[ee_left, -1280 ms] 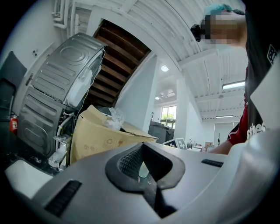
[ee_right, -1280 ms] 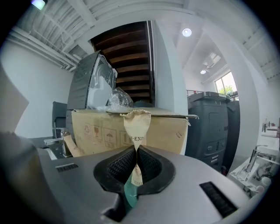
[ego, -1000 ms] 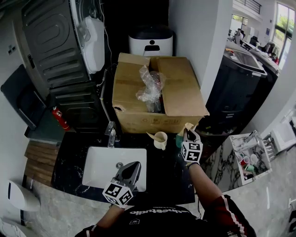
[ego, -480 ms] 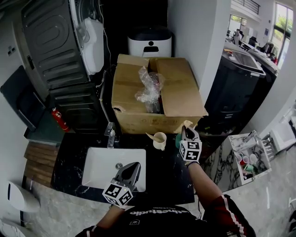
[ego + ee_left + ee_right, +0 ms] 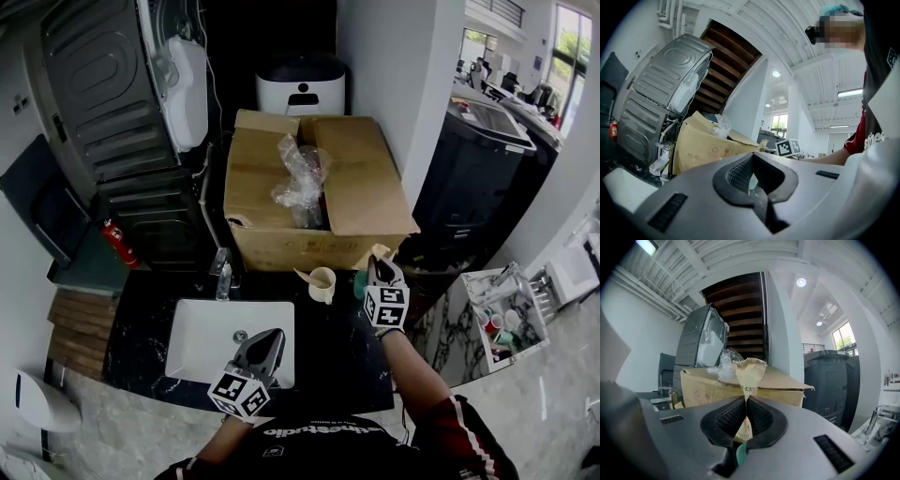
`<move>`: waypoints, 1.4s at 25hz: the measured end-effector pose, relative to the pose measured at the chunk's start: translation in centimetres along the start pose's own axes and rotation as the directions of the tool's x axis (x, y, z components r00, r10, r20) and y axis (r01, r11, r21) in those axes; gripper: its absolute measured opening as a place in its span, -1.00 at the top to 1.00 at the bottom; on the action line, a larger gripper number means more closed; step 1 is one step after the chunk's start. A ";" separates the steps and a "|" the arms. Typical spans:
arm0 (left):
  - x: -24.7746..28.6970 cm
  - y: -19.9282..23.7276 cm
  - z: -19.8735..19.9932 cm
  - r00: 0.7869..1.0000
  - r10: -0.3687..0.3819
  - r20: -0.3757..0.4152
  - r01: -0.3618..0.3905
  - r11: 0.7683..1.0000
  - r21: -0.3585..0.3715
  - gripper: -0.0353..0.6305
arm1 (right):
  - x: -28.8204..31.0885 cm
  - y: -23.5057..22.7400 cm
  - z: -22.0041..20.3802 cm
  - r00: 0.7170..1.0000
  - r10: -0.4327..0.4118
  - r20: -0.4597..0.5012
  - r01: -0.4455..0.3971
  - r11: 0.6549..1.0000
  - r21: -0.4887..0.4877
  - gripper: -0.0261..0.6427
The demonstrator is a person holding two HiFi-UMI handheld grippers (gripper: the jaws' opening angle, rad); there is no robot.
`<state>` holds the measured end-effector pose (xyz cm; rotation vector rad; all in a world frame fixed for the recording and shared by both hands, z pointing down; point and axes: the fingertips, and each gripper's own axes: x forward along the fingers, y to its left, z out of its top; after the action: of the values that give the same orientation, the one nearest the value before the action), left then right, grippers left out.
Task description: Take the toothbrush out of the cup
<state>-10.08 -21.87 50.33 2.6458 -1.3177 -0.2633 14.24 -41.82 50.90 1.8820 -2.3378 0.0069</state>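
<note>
A cream cup point(image 5: 323, 282) stands on the black counter behind the sink, with a beige piece point(image 5: 303, 276) sticking out at its left. Just right of the cup, my right gripper point(image 5: 379, 270) is shut on a paper-wrapped toothbrush point(image 5: 750, 373). Its beige printed sleeve stands upright between the pads and rises above them. A green thing point(image 5: 360, 284) lies under the jaws and is mostly hidden. My left gripper point(image 5: 268, 343) hangs over the sink's front edge, shut with nothing in it. In the left gripper view, the left gripper point(image 5: 753, 165) points level toward the cardboard box.
A white sink point(image 5: 197, 337) with a tap point(image 5: 223, 270) is set in the black counter point(image 5: 337, 356). An open cardboard box point(image 5: 281, 234) with clear plastic inside stands behind the cup. A dark bin point(image 5: 473, 169) and a white rack point(image 5: 502, 314) are at the right.
</note>
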 end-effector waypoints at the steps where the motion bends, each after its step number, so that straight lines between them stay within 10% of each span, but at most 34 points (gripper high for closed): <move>1: 0.0 0.0 0.0 1.000 0.000 0.000 0.000 1.000 0.000 0.85 | -0.2 0.1 0.1 1.000 0.001 0.001 -0.001 1.000 -0.001 0.80; 35: 0.2 -1.0 -0.6 1.000 -0.022 -0.005 0.022 1.000 -0.009 0.85 | -16.0 9.6 0.2 0.975 0.214 0.059 -0.217 0.975 0.040 0.80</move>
<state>-9.09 -21.41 50.65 2.6528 -1.2831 -0.2645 8.20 -24.19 49.68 1.6570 -2.5888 0.0334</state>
